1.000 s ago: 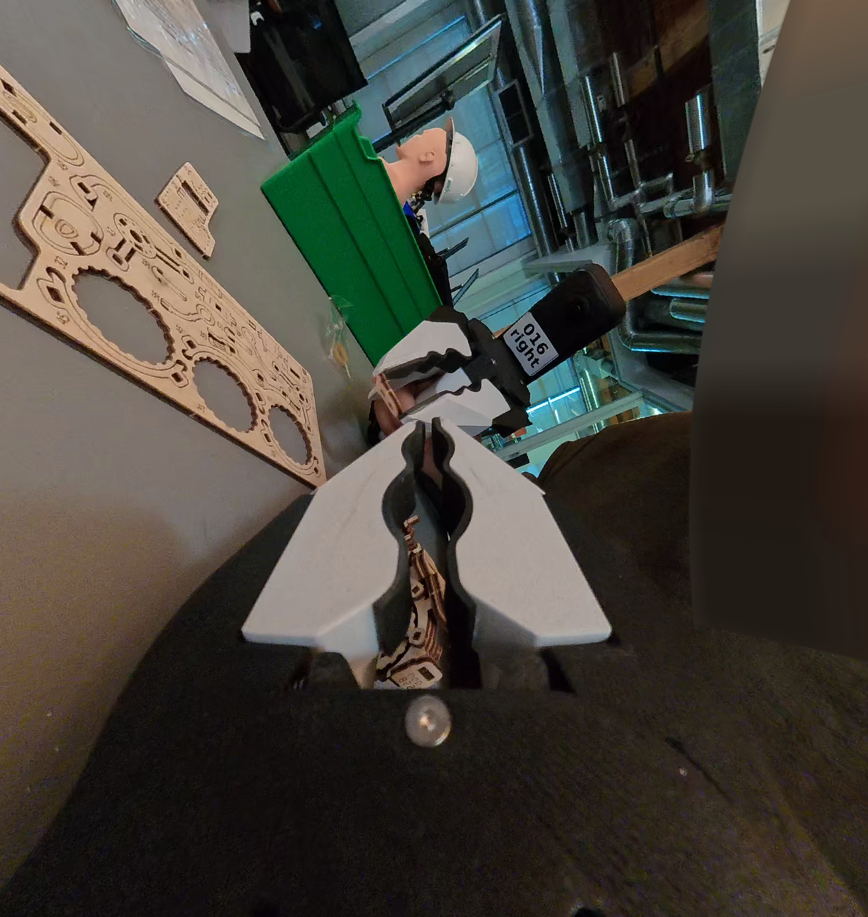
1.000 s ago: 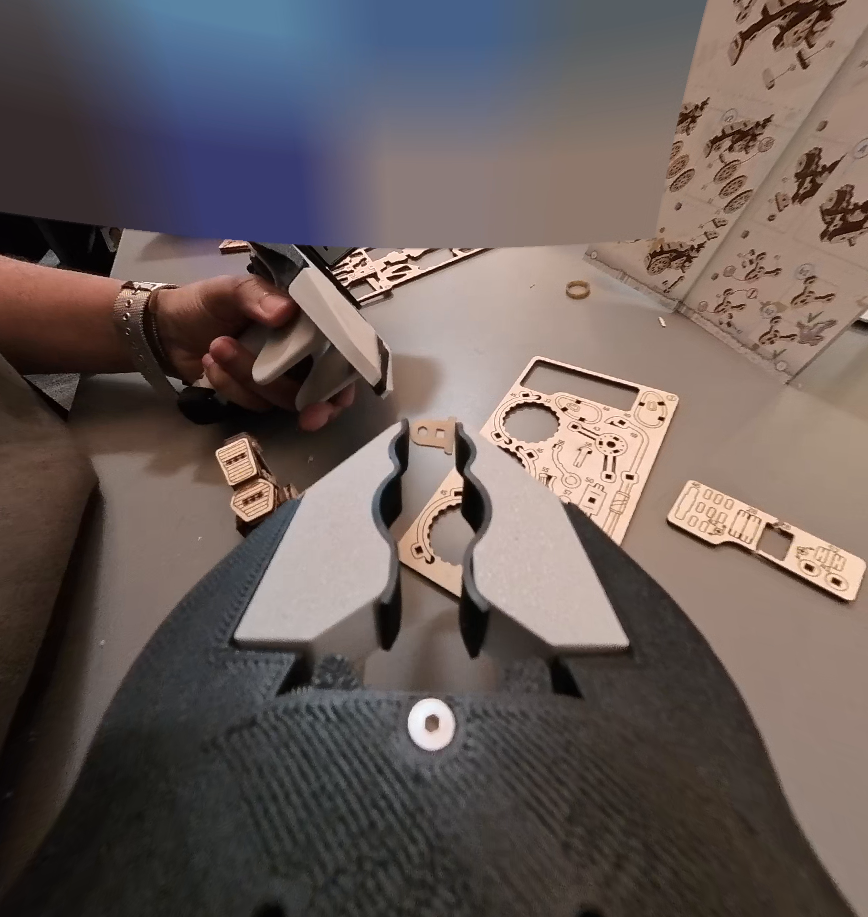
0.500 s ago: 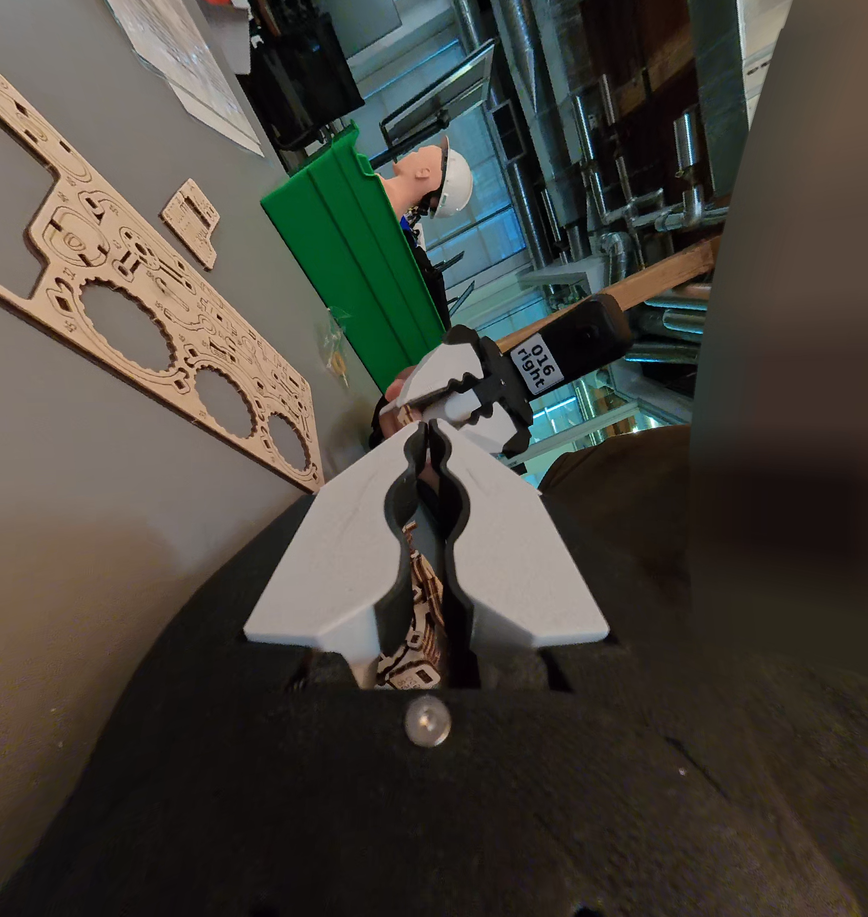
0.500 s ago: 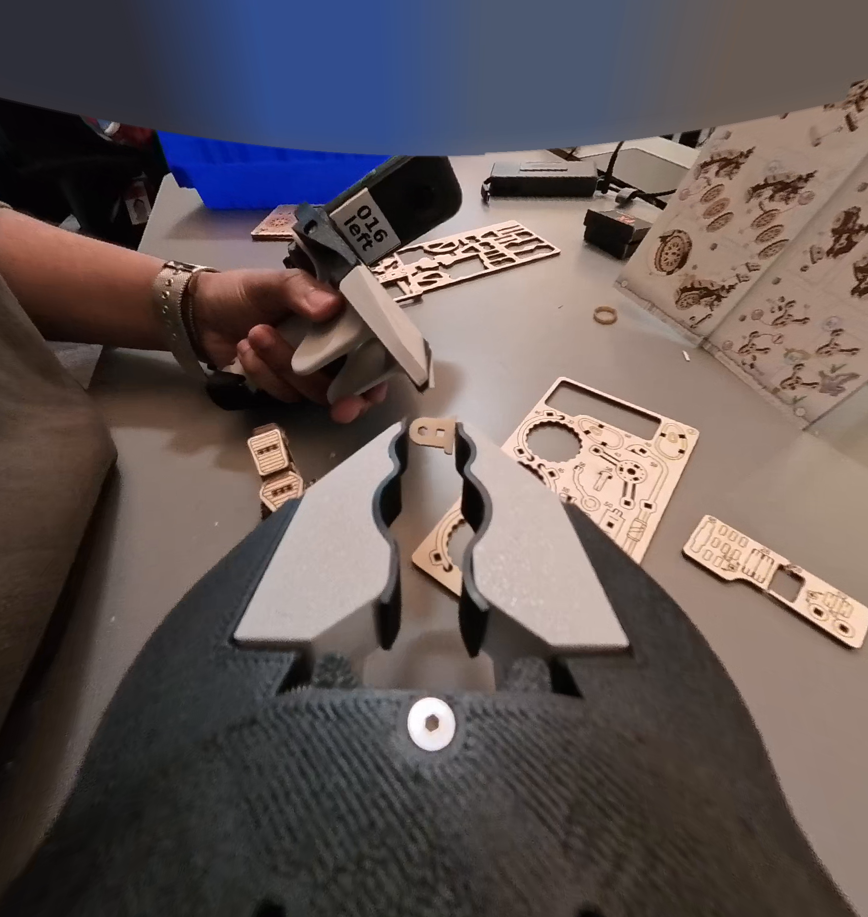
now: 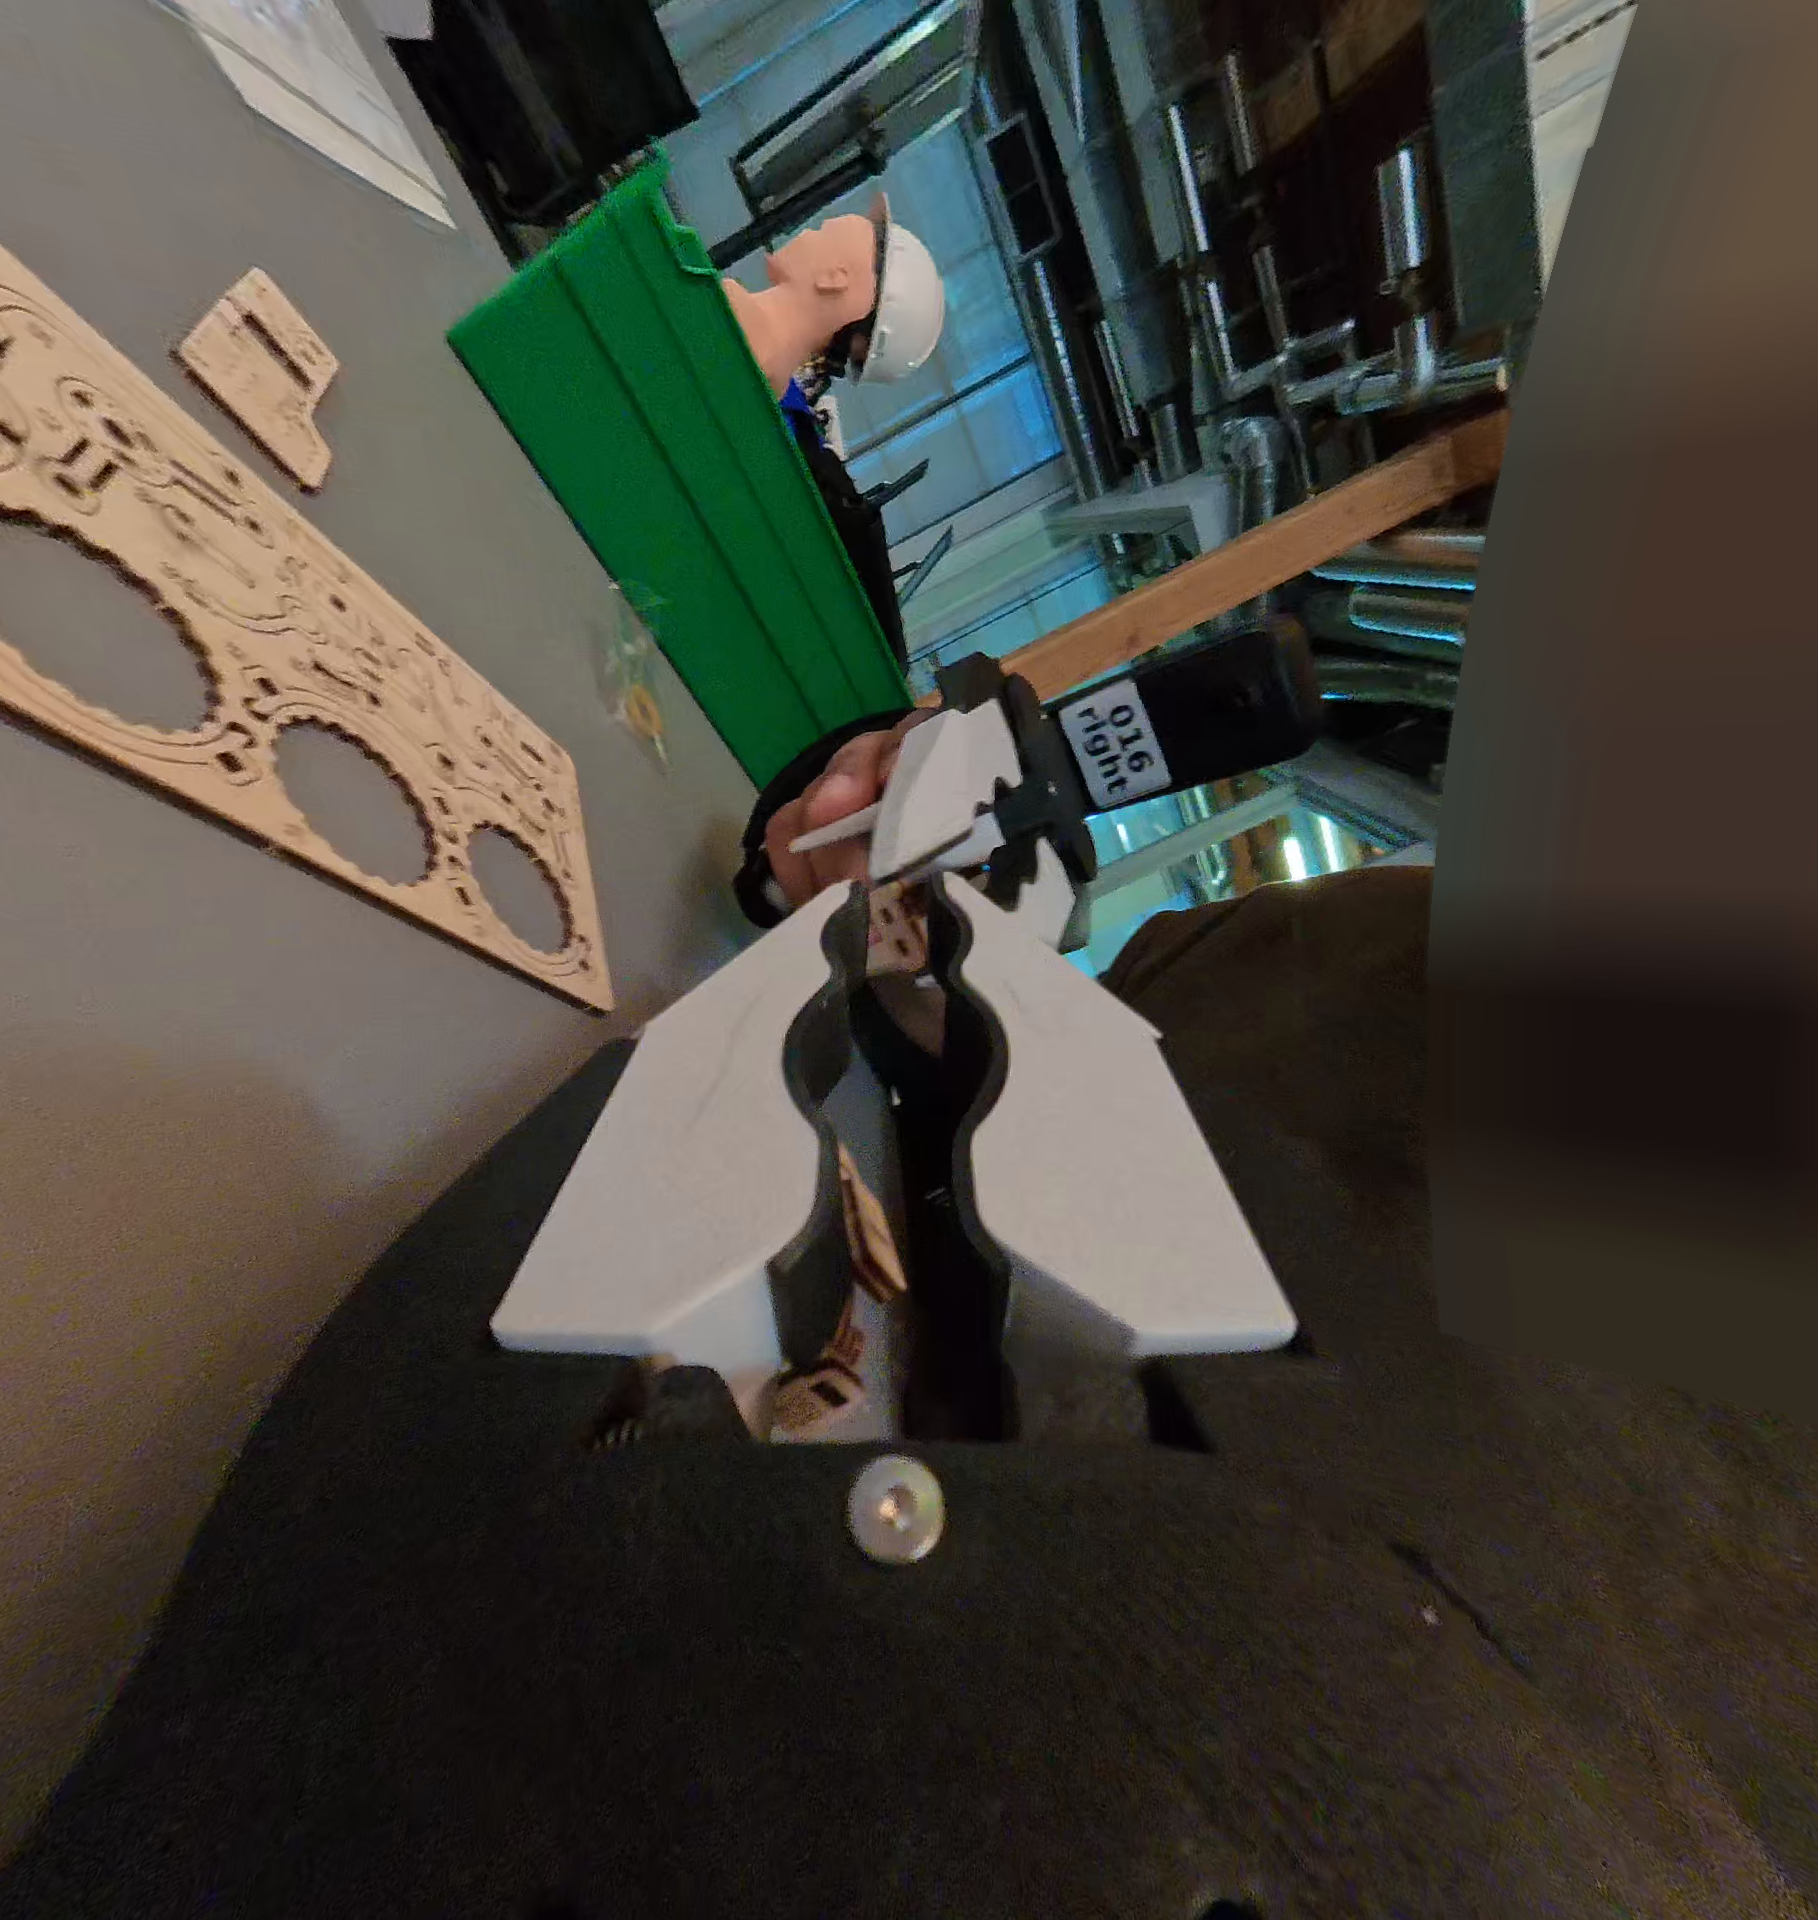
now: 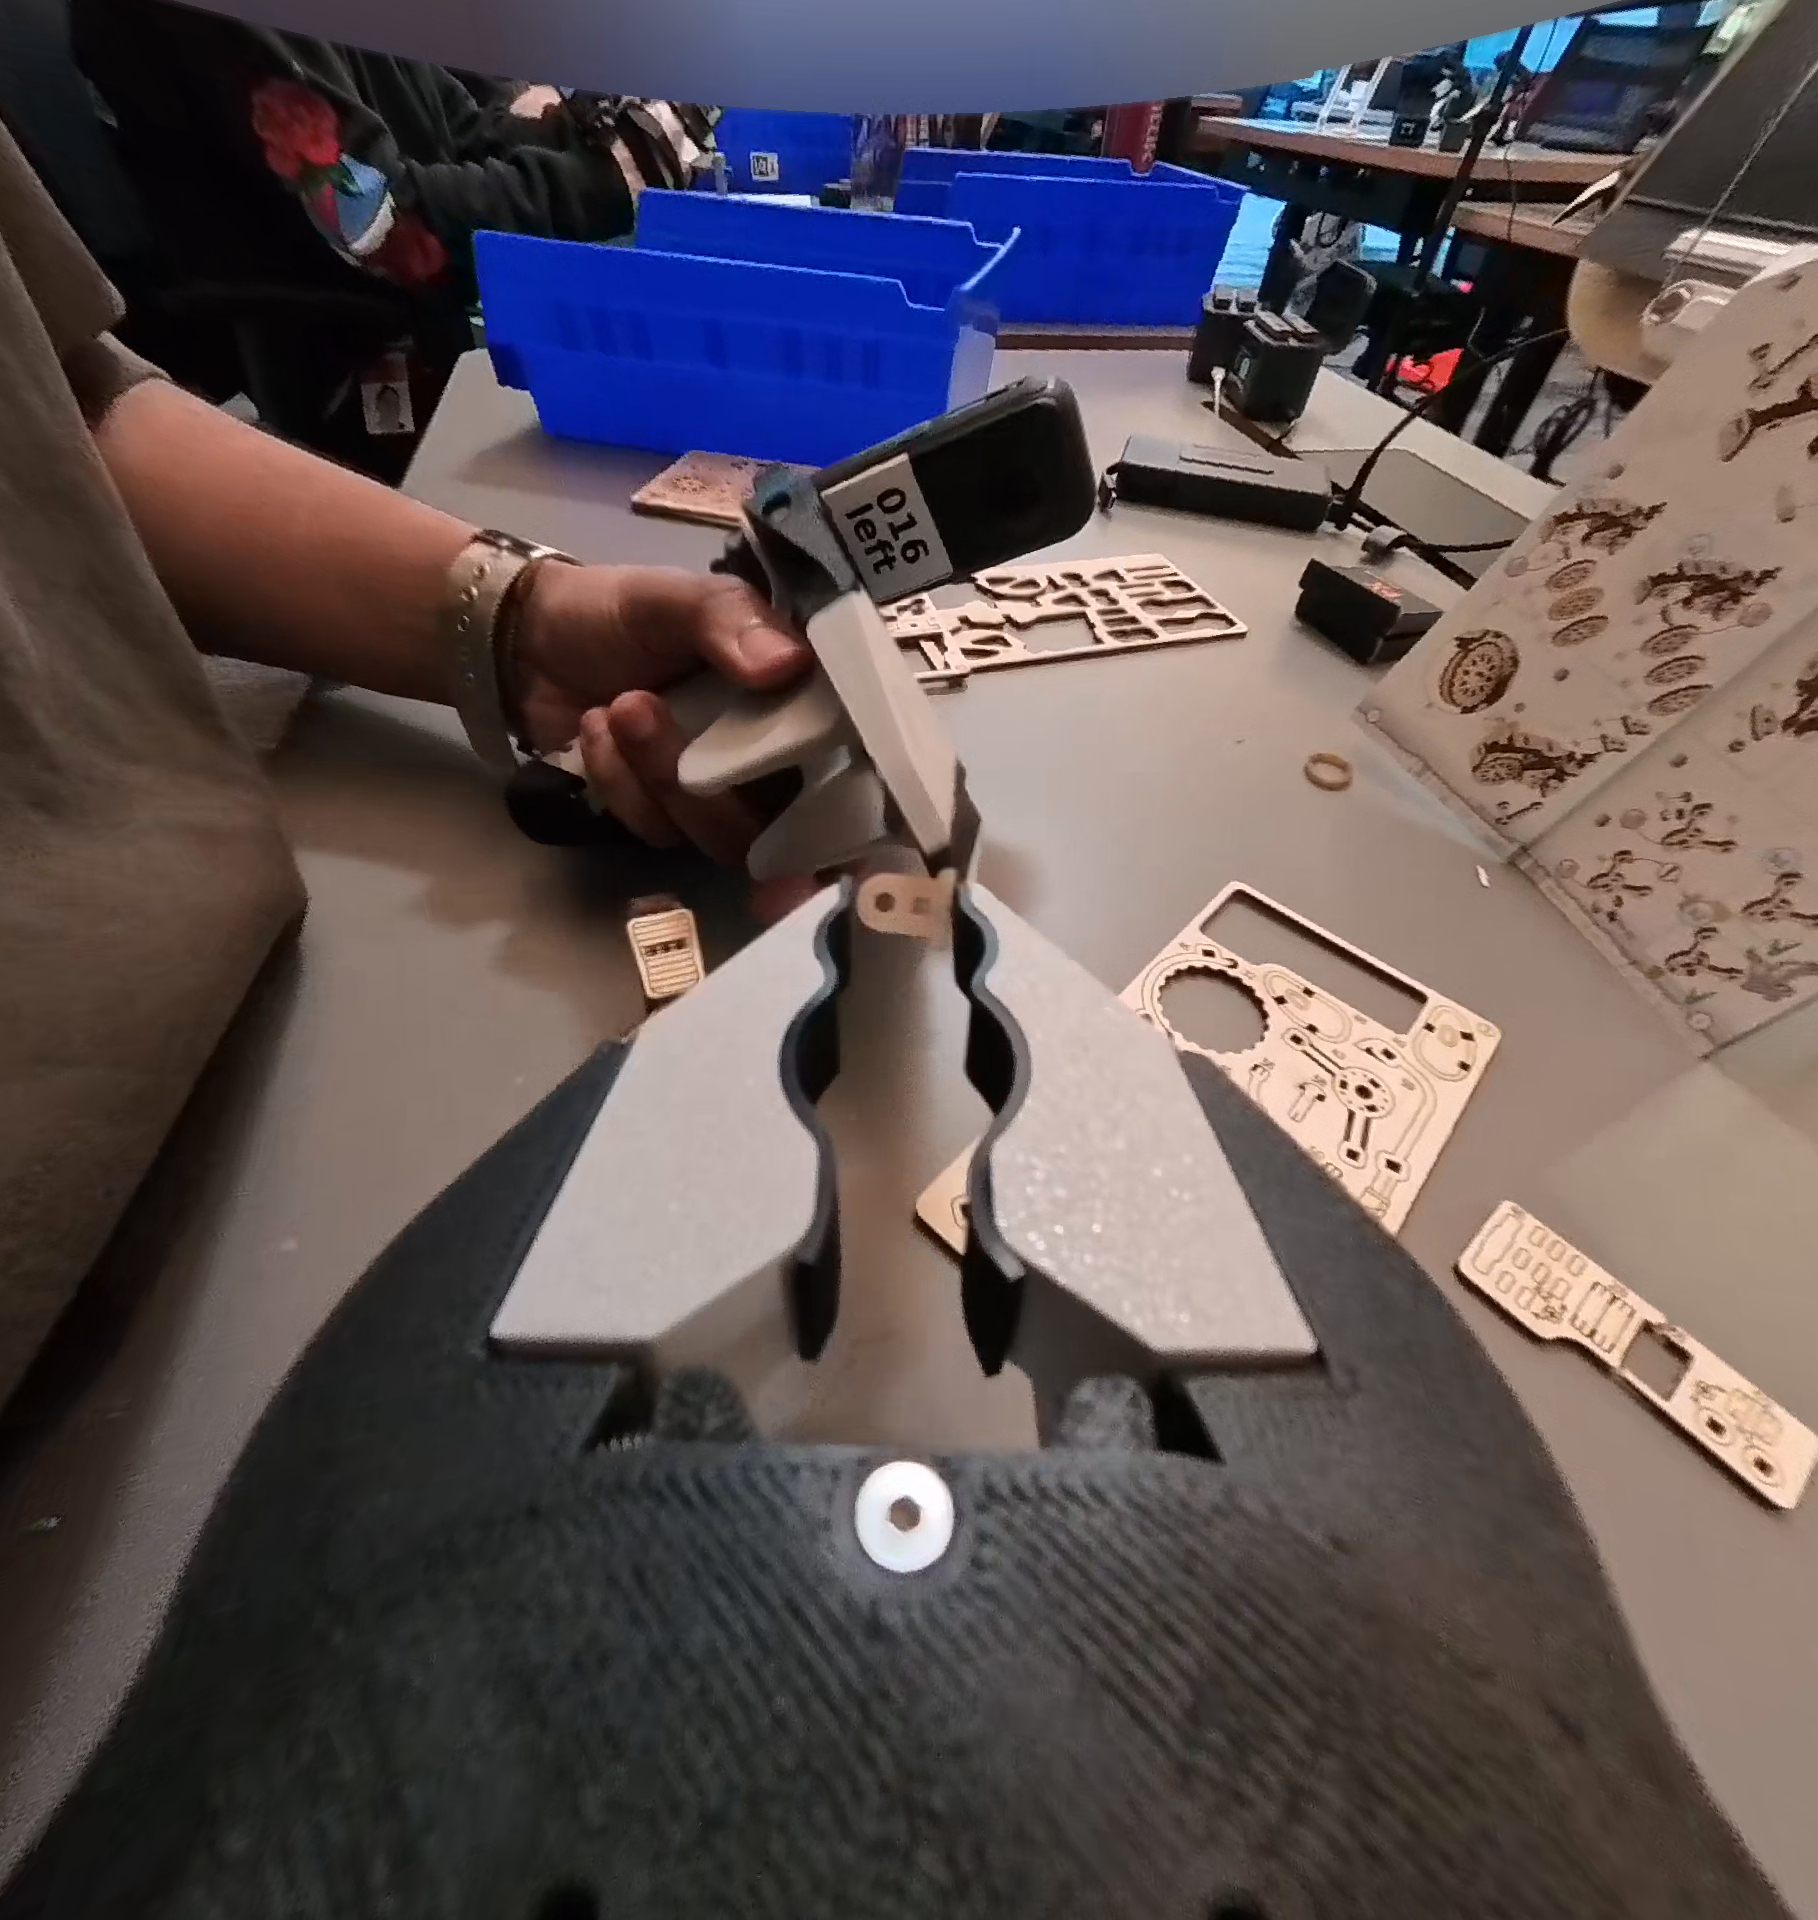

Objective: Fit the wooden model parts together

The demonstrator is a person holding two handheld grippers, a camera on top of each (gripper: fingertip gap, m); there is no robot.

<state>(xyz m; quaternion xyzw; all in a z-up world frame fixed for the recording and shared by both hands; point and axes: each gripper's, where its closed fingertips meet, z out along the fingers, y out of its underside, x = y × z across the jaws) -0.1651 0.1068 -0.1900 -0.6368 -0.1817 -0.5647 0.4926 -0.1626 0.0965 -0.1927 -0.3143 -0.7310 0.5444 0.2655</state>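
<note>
My right gripper (image 6: 903,902) is shut on a small flat wooden tab (image 6: 905,904), held above the grey table (image 6: 1144,790). My left gripper (image 5: 897,906) meets it from the far side. Its jaws stand a little apart with the tab's end (image 5: 892,920) between the tips. In the right wrist view the left gripper (image 6: 944,860) comes down from the upper left, held by a hand, and touches the tab's right end. A small wooden grille block (image 6: 664,954) lies on the table below. Striped wooden pieces (image 5: 869,1236) show through the left gripper's gap.
Cut-out wooden sheets lie to the right (image 6: 1310,1049), (image 6: 1632,1351) and farther back (image 6: 1071,613). An instruction sheet (image 6: 1663,727) leans at the right, and a small ring (image 6: 1329,769) lies near it. Blue bins (image 6: 728,332) stand at the back. A green bin (image 5: 656,488) and a holed sheet (image 5: 261,665) show in the left wrist view. Left and right tips are no more than a few centimetres apart. My right tips are roughly 6 cm from the small wooden grille block (image 6: 664,954).
The left gripper has risen and come up to the right gripper's tips, and its jaws have parted a little around the tab. The right gripper has kept hold of the tab.
</note>
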